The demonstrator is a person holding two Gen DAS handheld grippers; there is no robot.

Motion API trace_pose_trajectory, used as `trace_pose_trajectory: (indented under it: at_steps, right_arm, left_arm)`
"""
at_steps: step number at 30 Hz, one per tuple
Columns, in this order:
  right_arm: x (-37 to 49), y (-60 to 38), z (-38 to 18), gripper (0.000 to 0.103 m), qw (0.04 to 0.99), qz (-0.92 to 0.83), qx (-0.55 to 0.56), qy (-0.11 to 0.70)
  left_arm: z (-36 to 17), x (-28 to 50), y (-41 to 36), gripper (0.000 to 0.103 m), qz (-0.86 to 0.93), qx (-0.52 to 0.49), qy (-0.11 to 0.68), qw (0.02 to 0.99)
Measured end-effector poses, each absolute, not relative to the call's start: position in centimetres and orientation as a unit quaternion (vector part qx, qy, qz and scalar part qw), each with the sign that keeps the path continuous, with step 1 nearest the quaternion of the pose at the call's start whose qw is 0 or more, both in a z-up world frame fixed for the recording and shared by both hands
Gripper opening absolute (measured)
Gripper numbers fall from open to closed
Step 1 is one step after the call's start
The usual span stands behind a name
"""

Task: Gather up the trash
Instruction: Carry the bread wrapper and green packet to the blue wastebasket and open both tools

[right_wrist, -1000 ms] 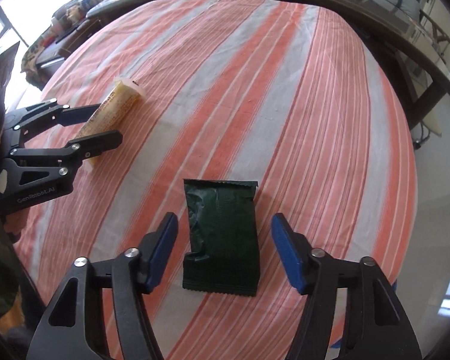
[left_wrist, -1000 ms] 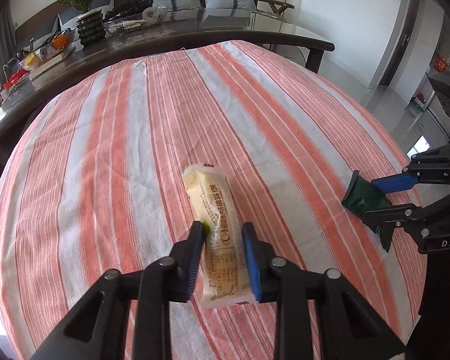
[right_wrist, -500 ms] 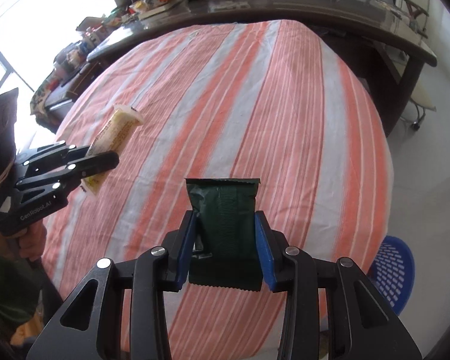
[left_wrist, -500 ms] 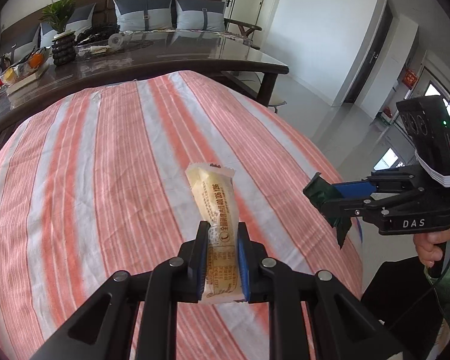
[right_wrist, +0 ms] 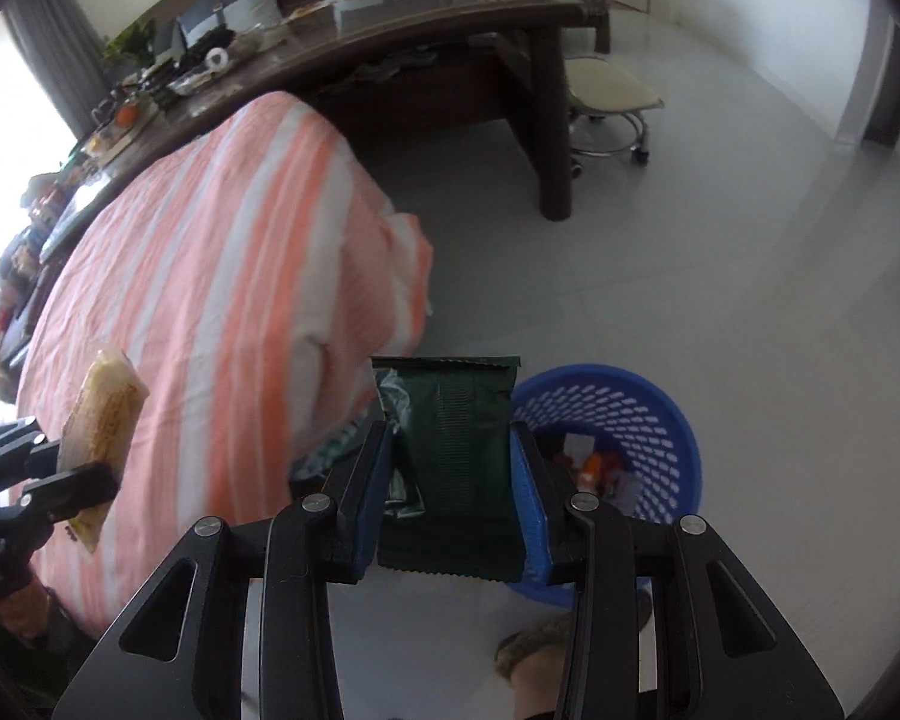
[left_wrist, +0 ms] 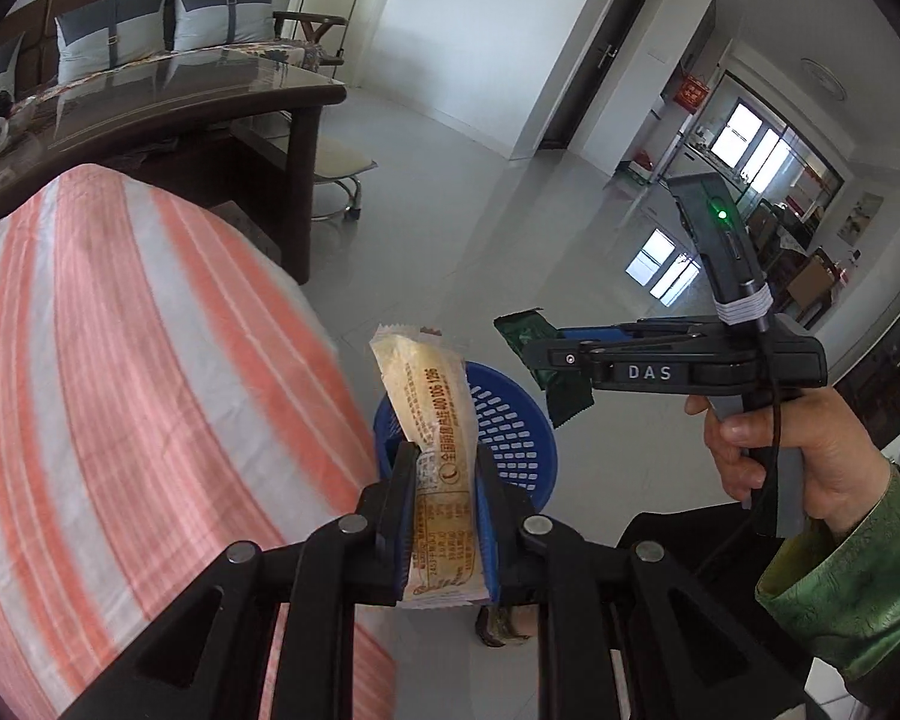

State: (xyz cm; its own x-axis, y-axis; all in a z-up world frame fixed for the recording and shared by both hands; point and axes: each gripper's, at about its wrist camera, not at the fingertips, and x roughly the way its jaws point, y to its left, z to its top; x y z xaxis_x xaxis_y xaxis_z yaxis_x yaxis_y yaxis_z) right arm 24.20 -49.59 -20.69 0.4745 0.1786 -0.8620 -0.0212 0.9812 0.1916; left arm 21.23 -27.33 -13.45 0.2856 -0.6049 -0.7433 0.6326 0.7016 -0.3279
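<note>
Right wrist view: blue basket (right_wrist: 660,414) contents blurred, partly behind green wrapper (right_wrist: 450,468).

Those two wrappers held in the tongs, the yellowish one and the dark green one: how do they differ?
The yellow wrapper is long, narrow and printed with text; the green wrapper is broader, plain and dark. The yellow one looks puffed and rounded, the green one flat and creased. The left tongs hold the yellow, the right tongs the green. Both are pinched at their lower end, near the blue basket.

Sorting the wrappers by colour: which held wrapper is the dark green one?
The dark green wrapper in the right gripper; the left gripper holds a pale yellow printed wrapper.
</note>
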Motion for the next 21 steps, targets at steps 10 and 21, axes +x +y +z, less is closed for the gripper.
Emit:
trace_pose_trajectory:
  at_steps: [10,21]
  right_arm:
    - [23.5,-59.2,-27.4,0.039,0.831,-0.020,0.152,0.534]
    - [24.2,-64.1,-30.8,0.074,0.820,-0.031,0.231,0.522]
  left_arm:
    - [-20.2,23.2,-38.3,0.018,-0.393,0.038,0.504,0.768]
    - [-24.8,25.1,-42.8,0.052,-0.399,0.046,0.509,0.761]
